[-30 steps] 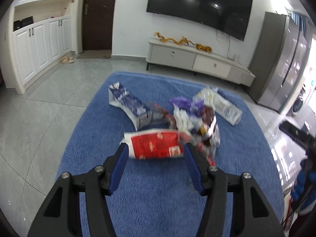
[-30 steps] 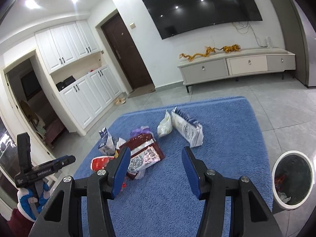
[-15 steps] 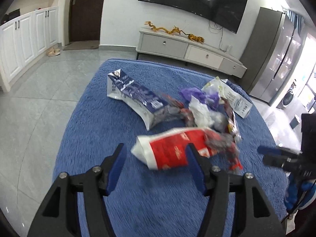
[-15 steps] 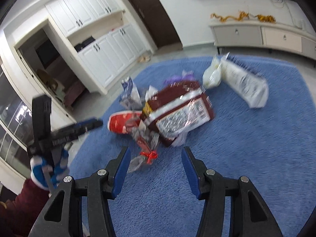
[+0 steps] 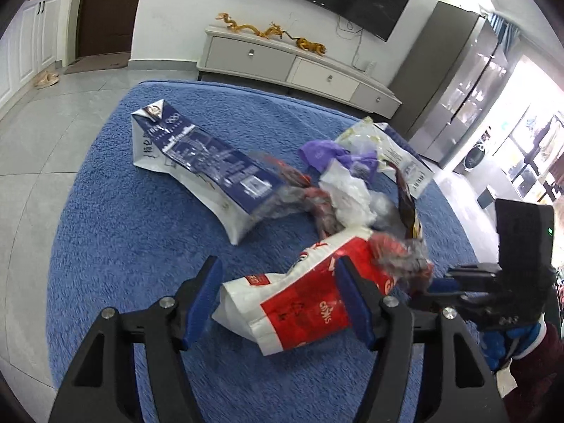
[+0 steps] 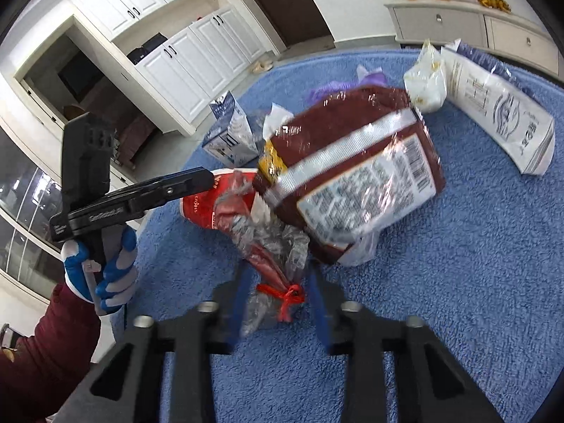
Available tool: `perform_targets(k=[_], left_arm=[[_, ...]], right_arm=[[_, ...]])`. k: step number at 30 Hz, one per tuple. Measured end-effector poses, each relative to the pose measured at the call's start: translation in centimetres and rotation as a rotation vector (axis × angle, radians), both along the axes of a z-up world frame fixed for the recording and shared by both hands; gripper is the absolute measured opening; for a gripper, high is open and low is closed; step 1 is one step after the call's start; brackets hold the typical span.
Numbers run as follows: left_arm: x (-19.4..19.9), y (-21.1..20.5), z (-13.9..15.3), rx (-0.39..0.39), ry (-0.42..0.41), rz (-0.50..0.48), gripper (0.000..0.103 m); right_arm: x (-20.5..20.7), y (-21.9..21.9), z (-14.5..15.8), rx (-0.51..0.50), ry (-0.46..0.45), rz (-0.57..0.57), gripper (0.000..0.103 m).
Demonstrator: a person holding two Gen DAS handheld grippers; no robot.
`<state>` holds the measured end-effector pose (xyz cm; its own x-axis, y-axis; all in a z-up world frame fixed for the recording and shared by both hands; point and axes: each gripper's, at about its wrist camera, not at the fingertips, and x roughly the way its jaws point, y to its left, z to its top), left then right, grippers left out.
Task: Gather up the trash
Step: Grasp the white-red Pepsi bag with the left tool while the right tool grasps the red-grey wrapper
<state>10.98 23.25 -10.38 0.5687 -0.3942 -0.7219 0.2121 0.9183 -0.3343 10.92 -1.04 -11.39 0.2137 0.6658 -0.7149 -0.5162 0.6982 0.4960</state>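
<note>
Trash is lying heaped on the blue rug (image 5: 116, 232). The left gripper (image 5: 278, 296) is spreading wide around the red-and-white bag (image 5: 299, 299). The right gripper (image 6: 275, 303) has just been closing, fingers narrowing around the clear tied wrapper (image 6: 275, 292); contact cannot be told.

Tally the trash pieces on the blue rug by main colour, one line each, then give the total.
Navy and white cartons: 2
Red and white bag: 1
Maroon bag: 1
Purple wrapper: 1
Clear bag with red tie: 1
Whitish bag: 1
Total: 7
</note>
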Motion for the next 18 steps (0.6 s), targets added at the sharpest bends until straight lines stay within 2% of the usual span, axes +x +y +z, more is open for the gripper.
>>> perform_targets(k=[7, 18], left_arm=[[-3.6, -3.9, -0.3, 0.035, 0.008, -0.114, 0.064], [-5.6, -8.9, 0.1, 0.075, -0.011, -0.198, 0.063]], right_arm=[[-0.8, -3.3, 0.5, 0.0, -0.018, -0.031, 0.022], [-4.2, -7.4, 1.7, -0.006, -0.068, -0.053, 0.019]])
